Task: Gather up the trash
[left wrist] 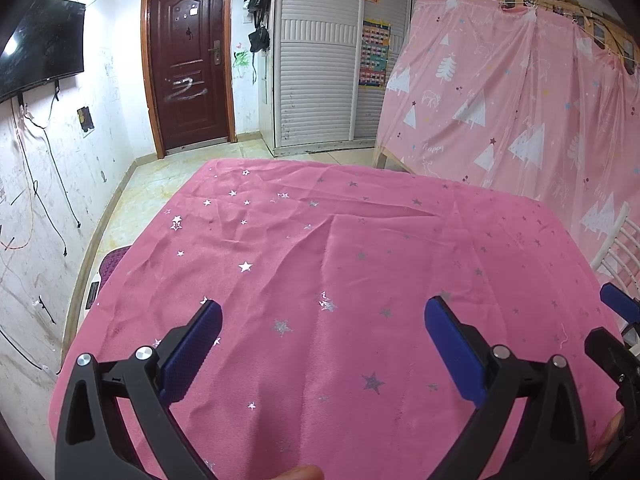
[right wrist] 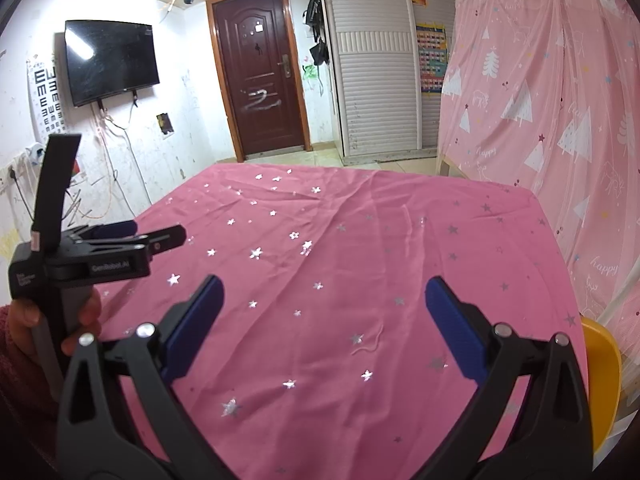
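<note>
No trash visible on the pink-clothed desk (right wrist: 360, 280); left tool (left wrist: 323, 310) and right tool (right wrist: 324, 286) both spread wide, empty; handling and grasp point undeterminable.

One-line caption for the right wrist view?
Right gripper open above a pink star-print tablecloth with no trash visible, left gripper held alongside.

Pink tablecloth (left wrist: 340, 260) with silver stars; paler pink curtain (left wrist: 520, 112) with white trees; dark brown door (left wrist: 188, 60).
</note>
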`<state>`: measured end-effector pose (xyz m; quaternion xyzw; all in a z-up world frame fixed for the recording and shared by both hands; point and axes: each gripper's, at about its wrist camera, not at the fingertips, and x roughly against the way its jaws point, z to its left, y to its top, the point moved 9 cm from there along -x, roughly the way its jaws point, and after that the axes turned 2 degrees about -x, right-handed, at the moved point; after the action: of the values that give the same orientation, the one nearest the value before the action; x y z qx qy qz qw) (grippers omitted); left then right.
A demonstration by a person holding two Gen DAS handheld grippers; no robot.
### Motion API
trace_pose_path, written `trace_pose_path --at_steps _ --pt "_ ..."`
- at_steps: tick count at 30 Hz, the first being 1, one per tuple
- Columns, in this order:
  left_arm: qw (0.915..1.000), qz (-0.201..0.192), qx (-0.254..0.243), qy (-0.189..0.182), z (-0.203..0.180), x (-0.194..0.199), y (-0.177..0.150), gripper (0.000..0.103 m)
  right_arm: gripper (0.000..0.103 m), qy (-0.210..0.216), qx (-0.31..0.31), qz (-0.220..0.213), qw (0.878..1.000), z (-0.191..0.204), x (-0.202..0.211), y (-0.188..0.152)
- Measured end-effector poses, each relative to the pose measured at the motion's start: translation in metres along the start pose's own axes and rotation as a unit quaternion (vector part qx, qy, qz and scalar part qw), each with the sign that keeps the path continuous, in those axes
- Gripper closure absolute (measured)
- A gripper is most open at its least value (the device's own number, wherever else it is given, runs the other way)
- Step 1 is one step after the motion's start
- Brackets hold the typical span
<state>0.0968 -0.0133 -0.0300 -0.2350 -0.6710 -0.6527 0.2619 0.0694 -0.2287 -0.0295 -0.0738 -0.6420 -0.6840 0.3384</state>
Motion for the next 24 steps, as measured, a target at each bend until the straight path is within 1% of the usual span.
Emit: trace_pose_path --at_steps 24 --pt "1.0000 0.001 -0.003 0.000 -0.0019 -0.0003 0.0001 0.008 0.006 -0.001 0.000 0.000 1.000 -0.0003 -0.0001 0.0001"
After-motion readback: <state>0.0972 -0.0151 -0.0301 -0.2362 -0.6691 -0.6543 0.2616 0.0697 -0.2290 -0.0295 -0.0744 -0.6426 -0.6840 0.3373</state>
